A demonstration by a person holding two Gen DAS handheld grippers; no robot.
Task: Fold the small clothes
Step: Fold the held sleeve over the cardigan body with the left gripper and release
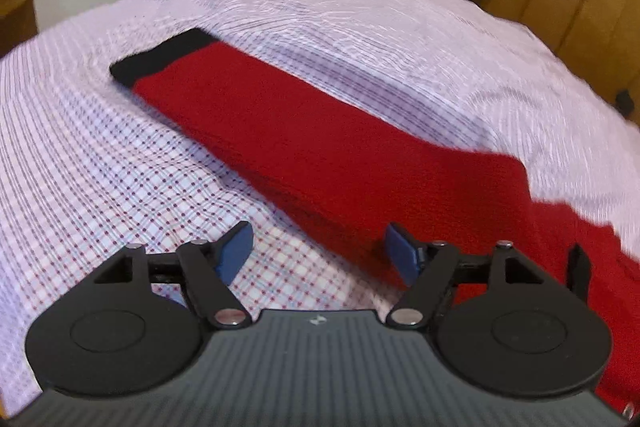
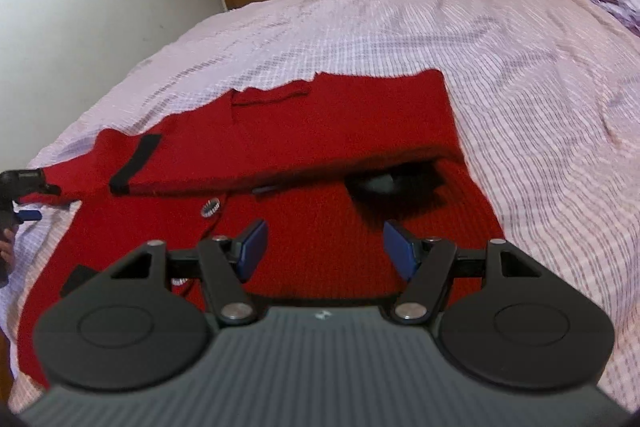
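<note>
here the red cardigan lies spread on our checked bedsheet, one side already folded over the body, its black cuff lying on top toward the left. in the left wrist view the other sleeve stretches away from us on a slant, its long axis running from near our right pad up to the black cuff at far left. our left gripper is nearer that sleeve, jaws wide apart with nothing between them; the sleeve edge lies just beside the right pad. our right gripper hovers over the body, jaws apart and holding nothing. we judge the sleeve fold falls to the left hand. the dark hollow under the folded flap is hard to read, the cardigan's near hem is cut off, and blur smears the left view.
</note>
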